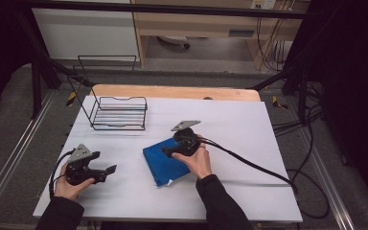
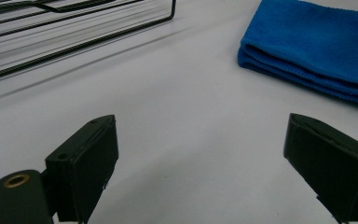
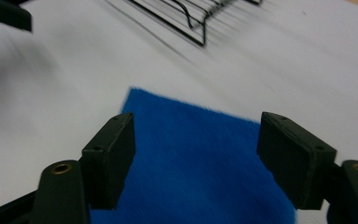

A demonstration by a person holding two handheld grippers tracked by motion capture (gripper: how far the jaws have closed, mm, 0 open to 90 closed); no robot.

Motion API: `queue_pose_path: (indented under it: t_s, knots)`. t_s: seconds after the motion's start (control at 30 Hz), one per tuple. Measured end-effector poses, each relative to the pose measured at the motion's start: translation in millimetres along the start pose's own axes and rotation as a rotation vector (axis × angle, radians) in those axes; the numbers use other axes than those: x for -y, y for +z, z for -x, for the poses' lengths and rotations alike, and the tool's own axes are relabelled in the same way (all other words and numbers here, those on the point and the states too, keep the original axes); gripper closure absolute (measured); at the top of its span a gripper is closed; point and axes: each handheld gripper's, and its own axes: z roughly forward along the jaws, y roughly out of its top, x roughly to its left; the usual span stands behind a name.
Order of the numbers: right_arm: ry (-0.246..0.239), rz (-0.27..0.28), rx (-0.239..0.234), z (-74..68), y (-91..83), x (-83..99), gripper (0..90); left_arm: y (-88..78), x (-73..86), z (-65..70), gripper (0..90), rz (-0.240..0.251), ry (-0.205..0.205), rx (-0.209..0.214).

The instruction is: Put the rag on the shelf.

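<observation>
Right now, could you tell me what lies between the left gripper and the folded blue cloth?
Nothing: in the high view, bare white table separates the left gripper from the blue cloth.

Readable text: none | labels, brands, numbers: none legible | white tag at corner of blue cloth: too small to read | worktop: bore no markings

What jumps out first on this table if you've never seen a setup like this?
A folded blue cloth lies near the middle of the white table, bright against it. The right gripper hovers over the cloth with open jaws, nothing between them. At the far left stands a black wire rack, and the left gripper rests open near the front left.
</observation>
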Motion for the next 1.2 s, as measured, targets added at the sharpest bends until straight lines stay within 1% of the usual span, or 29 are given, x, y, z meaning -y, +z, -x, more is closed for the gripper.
queue_pose_path:
  t_s: [0.1, 0.2, 0.23, 0.27, 0.4, 0.43, 0.47, 0.5, 0.53, 0.6, 0.63, 0.67, 0.73, 0.77, 0.8, 0.87, 0.9, 0.93, 0.97, 1.0, 1.03, 1.07, 1.1, 1.17, 1.2]
  knots:
    - [0.021, -0.028, 0.004, 14.1, -9.7, 17.9, 35.1, 0.7, -0.8, 0.3, 9.7, -0.005, 0.002, -0.001]
    - [0.042, -0.056, 0.007, 26.4, -17.9, 35.8, 42.4, 1.5, -0.9, 0.3, 9.5, -0.005, 0.0, -0.002]
    - [0.059, -0.07, 0.007, 29.4, -20.4, 41.5, 43.9, 1.6, -0.9, 0.4, 9.5, -0.006, 0.0, -0.002]
    - [0.074, -0.077, 0.004, 31.9, -22.3, 47.0, 45.7, 1.6, -0.8, 0.5, 9.5, -0.006, 0.0, -0.002]
    - [0.088, -0.11, -0.009, 38.3, -28.7, 66.9, 54.6, 1.1, -0.5, 0.9, 9.5, -0.007, 0.003, 0.001]
    - [0.088, -0.11, -0.009, 38.3, -28.7, 66.9, 54.6, 1.2, -0.4, 1.1, 9.5, -0.008, 0.005, 0.002]
    - [0.096, -0.119, -0.012, 40.5, -31.2, 73.8, 58.7, 1.2, -0.3, 1.3, 9.5, -0.009, 0.006, 0.002]
    - [0.1, -0.117, -0.017, 41.4, -32.1, 76.5, 61.0, 1.2, -0.3, 1.4, 9.6, -0.008, 0.006, 0.004]
    - [0.1, -0.117, -0.017, 41.4, -32.1, 76.5, 61.0, 1.2, -0.3, 1.4, 9.6, -0.007, 0.006, 0.005]
    - [0.112, -0.123, -0.025, 41.2, -32.5, 79.9, 64.5, 1.2, -0.4, 1.8, 9.8, -0.008, 0.005, 0.005]
    - [0.116, -0.126, -0.033, 39.8, -31.2, 80.7, 67.9, 1.1, -0.4, 2.1, 9.9, -0.007, 0.007, 0.006]
    - [0.116, -0.126, -0.033, 39.8, -31.2, 80.7, 67.9, 1.1, -0.4, 2.5, 9.9, -0.007, 0.007, 0.007]
    - [0.119, -0.125, -0.034, 38.6, -29.7, 82.0, 71.0, 0.9, -0.5, 3.3, 9.9, -0.008, 0.011, 0.007]
    - [0.136, -0.127, -0.044, 37.7, -29.8, 82.5, 76.0, 0.8, -0.5, 3.6, 10.1, -0.007, 0.009, 0.009]
    - [0.136, -0.127, -0.044, 37.7, -29.8, 82.5, 76.0, 0.8, -0.5, 3.6, 10.3, -0.007, 0.009, 0.009]
    - [0.152, -0.124, -0.043, 35.2, -30.3, 83.0, 81.1, 0.8, -0.5, 3.7, 10.4, -0.009, 0.006, 0.008]
    - [0.165, -0.125, -0.042, 34.3, -30.8, 83.0, 82.7, 0.8, -0.6, 4.0, 10.5, -0.009, 0.003, 0.009]
    - [0.188, -0.129, -0.042, 33.4, -32.7, 82.6, 84.9, 0.7, -0.9, 4.6, 11.2, -0.009, -0.001, 0.005]
    - [0.188, -0.129, -0.042, 33.4, -32.7, 82.6, 84.9, 0.7, -1.7, 5.9, 11.2, -0.011, -0.007, 0.003]
    - [0.206, -0.137, -0.046, 32.6, -34.6, 82.2, 85.6, 0.6, -2.9, 8.0, 12.7, -0.009, -0.014, 0.006]
    - [0.206, -0.137, -0.046, 32.6, -34.6, 82.2, 85.6, 0.6, -4.8, 11.6, 12.7, -0.006, -0.024, 0.009]
    - [0.211, -0.135, -0.044, 32.3, -35.6, 82.1, 85.7, 1.2, -7.8, 17.3, 13.1, -0.007, -0.024, 0.019]
    - [0.218, -0.133, -0.044, 31.6, -36.9, 81.9, 85.6, 2.1, -10.0, 21.4, 13.5, -0.009, -0.022, 0.018]
    - [0.217, -0.13, -0.04, 30.7, -38.2, 82.3, 83.7, 7.4, -16.7, 36.0, 14.5, -0.014, -0.023, 0.037]
    - [0.209, -0.121, -0.03, 30.5, -38.6, 82.6, 80.9, 10.5, -19.5, 43.2, 15.2, -0.027, -0.02, 0.044]
